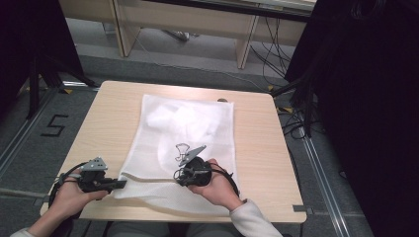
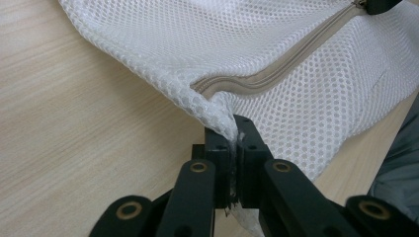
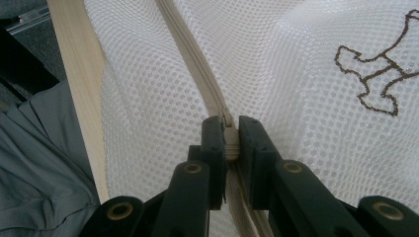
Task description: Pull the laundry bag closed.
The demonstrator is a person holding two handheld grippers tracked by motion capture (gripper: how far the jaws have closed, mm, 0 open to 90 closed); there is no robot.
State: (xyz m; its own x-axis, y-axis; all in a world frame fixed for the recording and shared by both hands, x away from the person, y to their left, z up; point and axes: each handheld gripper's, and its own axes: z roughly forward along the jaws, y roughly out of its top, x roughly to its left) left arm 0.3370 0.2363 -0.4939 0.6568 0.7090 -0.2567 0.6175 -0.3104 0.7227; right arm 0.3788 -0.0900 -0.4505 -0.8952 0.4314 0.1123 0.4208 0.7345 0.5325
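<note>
the left gripper is pinched tight on the near left corner of a white mesh bag, its black jaws pressed flat together in the left gripper view with a wisp of netting squeezed between them. the right gripper is clamped narrow on the zipper pull, a small beige tab caught between its jaws in the right gripper view. both tools are matte black plastic with brass-coloured rivets at the joints, and each carries a grey three-cornered plate on top.

the bag is a soft rectangle of honeycomb netting, see-through enough that a paler bundle shows inside toward its far end. a beige zipper runs along its near edge, raised in a low ridge. a brown outline figure is stitched on the mesh near the right gripper. the bag lies flat down the middle of the table, its near edge hanging slightly over the front.

the table is pale wood with a fine straight grain and rounded corners. around it the floor is grey carpet with a "5" marked at the left; cables trail at the back, and dark curtains hang at both sides.
</note>
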